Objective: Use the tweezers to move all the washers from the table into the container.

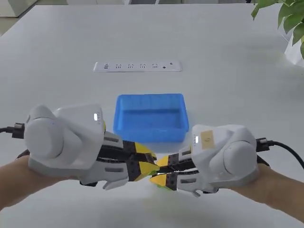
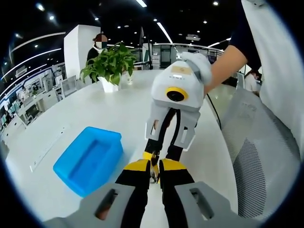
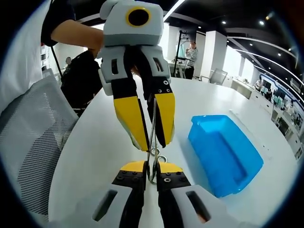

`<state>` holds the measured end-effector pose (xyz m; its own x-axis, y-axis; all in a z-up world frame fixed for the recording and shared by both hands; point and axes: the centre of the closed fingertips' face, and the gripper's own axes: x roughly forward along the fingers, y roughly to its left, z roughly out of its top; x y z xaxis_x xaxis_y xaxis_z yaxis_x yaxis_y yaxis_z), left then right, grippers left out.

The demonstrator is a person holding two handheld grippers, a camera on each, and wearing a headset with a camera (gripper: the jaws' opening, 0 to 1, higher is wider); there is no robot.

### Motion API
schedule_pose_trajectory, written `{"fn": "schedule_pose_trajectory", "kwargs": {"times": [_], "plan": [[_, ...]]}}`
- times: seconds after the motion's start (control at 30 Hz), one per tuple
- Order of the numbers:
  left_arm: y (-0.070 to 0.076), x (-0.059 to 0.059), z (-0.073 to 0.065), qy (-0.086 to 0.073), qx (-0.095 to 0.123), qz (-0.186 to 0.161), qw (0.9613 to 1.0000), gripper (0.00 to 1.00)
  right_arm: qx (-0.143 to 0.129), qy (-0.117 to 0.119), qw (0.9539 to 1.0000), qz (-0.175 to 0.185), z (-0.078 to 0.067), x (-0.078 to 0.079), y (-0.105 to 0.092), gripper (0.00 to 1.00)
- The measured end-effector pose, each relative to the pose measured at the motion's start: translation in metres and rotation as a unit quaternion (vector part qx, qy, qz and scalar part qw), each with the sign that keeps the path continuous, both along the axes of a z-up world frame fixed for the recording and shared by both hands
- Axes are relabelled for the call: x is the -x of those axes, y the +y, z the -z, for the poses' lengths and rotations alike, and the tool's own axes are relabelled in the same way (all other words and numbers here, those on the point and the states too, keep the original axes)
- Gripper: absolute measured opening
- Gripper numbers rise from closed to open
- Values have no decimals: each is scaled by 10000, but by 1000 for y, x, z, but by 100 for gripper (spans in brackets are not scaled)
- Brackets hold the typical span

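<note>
— What step is this?
— They're sorting out the grip on the tweezers. The left gripper is clamped on them. The right gripper meets it tip to tip with its jaws nearly together; pinching or not, I can't tell.
— And the washers?
— I think that's one washer on the table by the tips. The container sits just beyond. Next they need one steady grip, then a fine pinch.
</note>
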<state>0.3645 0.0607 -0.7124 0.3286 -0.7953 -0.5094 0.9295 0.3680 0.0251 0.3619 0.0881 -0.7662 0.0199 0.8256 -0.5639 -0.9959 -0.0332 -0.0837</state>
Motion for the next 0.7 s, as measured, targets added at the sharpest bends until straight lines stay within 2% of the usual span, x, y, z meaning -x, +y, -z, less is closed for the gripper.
{"fn": "schedule_pose_trajectory", "kwargs": {"times": [0.2,0.3,0.53,0.7], "plan": [[1,0,-4,-103,-1,-22,9999,12,-77,24,10000,21,-4,0,2,8],[-1,1,-6,-249,-63,54,9997,9,-81,24,10000,2,-4,2,2,8],[-5,8,-5,-282,-142,195,9993,8,-4,-6,10000,-87,-3,5,1,9],[-10,14,2,-291,-390,445,9978,8,232,-102,9993,-282,5,10,2,9]]}}
